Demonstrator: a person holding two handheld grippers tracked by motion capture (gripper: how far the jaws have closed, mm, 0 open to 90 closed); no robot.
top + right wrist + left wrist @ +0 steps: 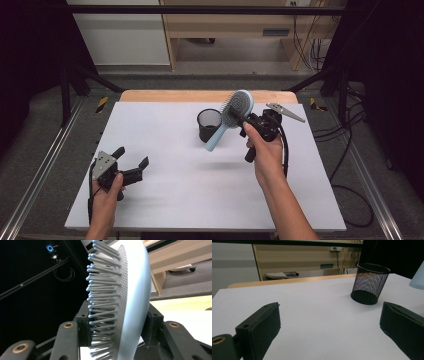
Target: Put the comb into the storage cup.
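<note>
Hairbrush point(130, 302) handle cut off (fingers point(82, 325) clamp head).

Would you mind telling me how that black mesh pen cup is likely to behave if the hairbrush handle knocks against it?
The mesh pen cup looks empty and see-through, so it is probably light and would slide or tip at a nudge. It is taller than its base is wide, which favours tipping. Being round, it would likely roll once down. The hairbrush hangs beside it, clamped in the right gripper.
</note>
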